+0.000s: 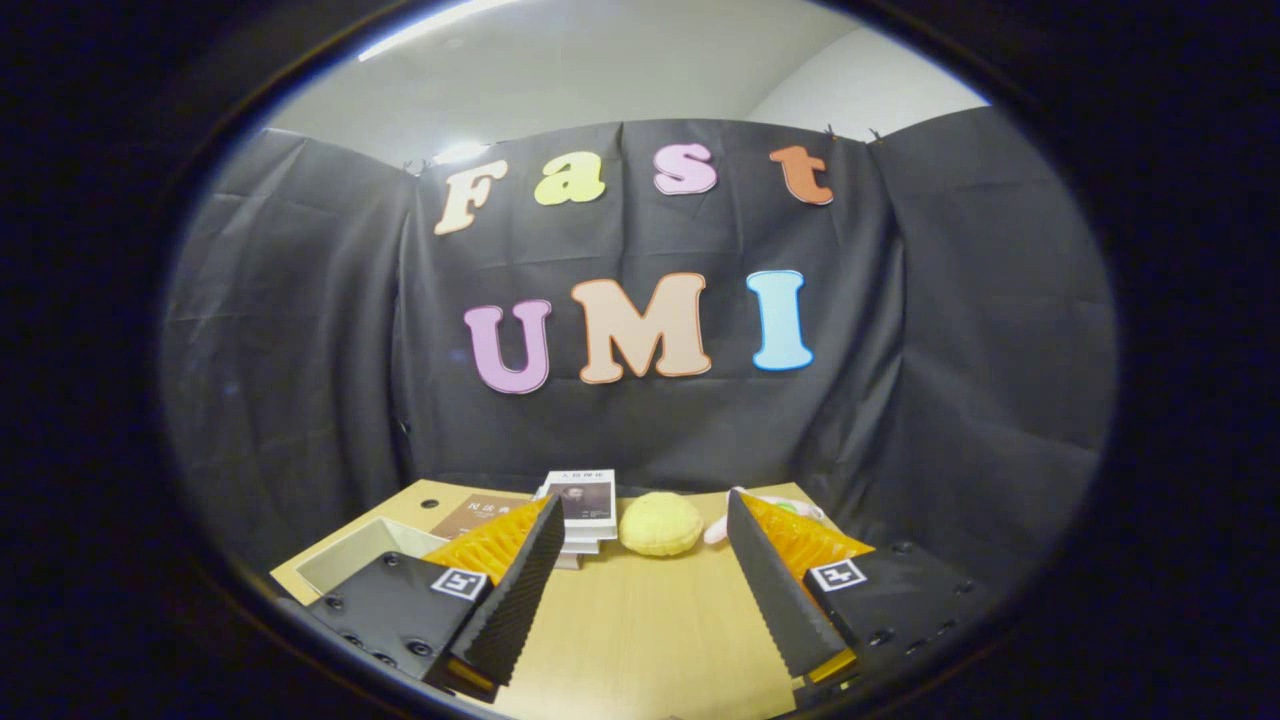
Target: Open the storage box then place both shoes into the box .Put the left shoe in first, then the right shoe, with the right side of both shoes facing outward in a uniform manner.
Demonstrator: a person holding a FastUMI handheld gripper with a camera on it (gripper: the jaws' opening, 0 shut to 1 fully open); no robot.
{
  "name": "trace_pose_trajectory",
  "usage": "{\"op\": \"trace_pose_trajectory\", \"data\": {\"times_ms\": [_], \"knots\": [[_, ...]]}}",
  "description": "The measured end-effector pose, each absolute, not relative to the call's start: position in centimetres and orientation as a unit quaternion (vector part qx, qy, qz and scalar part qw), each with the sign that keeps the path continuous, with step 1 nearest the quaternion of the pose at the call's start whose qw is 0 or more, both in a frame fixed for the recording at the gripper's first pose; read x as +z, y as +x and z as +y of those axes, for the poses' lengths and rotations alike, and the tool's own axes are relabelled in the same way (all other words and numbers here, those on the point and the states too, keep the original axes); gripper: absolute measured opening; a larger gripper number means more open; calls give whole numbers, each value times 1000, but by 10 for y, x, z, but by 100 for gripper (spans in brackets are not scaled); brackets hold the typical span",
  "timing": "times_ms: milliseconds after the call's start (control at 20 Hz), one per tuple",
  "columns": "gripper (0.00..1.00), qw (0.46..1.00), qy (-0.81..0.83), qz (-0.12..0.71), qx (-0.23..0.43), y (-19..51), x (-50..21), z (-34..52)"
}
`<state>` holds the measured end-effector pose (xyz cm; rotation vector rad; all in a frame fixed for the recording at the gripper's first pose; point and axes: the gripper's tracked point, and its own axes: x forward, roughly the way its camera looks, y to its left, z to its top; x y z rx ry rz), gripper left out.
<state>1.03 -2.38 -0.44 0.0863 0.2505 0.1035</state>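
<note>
My gripper [640,545] is open, its two fingers spread wide over the wooden table [640,640] with nothing between them. Beyond the left finger lies a pale shallow container [365,555], partly hidden by that finger; I cannot tell whether it is the storage box or its lid.
A stack of books [583,510] stands at the far side of the table, with a brown book [480,515] lying to its left. A yellow round soft object [660,524] sits beside the stack, and a pinkish-white soft object [775,505] peeks out behind the right finger.
</note>
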Motion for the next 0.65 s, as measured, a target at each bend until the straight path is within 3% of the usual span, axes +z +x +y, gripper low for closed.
{"op": "trace_pose_trajectory", "data": {"times_ms": [650], "knots": [[100,993,45,90,65,17,18,-11]]}}
